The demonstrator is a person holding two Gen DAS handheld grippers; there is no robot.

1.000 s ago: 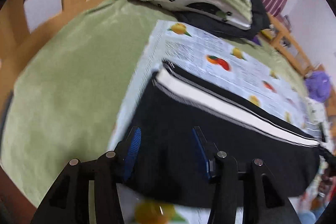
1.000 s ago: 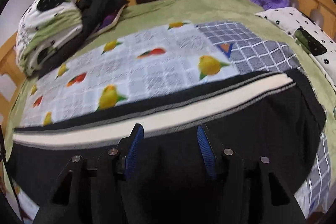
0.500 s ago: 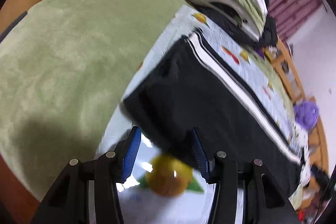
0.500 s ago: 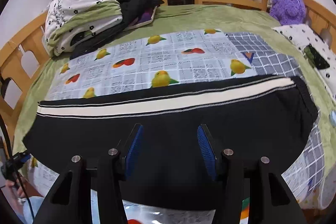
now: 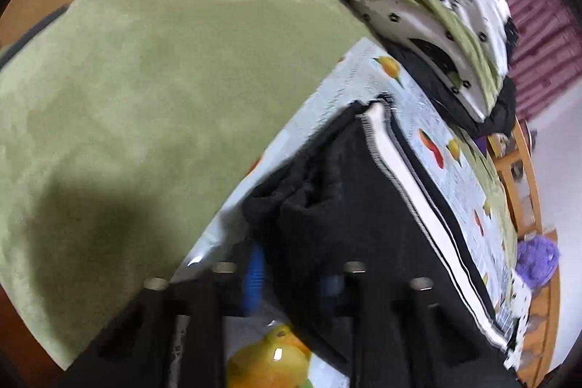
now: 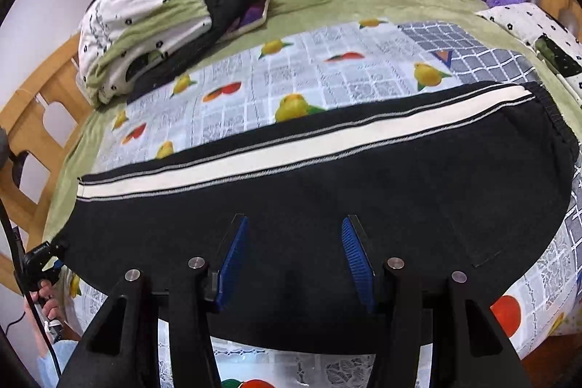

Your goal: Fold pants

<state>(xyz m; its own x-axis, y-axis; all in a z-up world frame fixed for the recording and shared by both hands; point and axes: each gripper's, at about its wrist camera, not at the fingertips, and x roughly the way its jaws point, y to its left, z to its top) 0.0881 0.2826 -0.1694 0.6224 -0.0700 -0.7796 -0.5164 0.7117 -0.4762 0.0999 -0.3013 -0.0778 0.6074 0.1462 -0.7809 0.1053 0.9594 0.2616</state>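
left wrist view: the left gripper (image 5: pixel 291 282) is closing its jaws on the near corner of the black pants (image 5: pixel 363 206), the cloth bunched between the blue pads, seemingly to gain a hold on the leg end for folding. the garment runs forward and to the right of the gripper across the fruit-print sheet (image 5: pixel 429 119), beside the green blanket (image 5: pixel 145 79).

right wrist view: the right gripper (image 6: pixel 295 260) stands released, nothing between its pads, poised over the pants (image 6: pixel 327 191), which lie flat directly beneath and ahead of it, the white stripe (image 6: pixel 291 151) beyond the fingertips. the left gripper (image 6: pixel 43 257) sits at the garment's far-left end.
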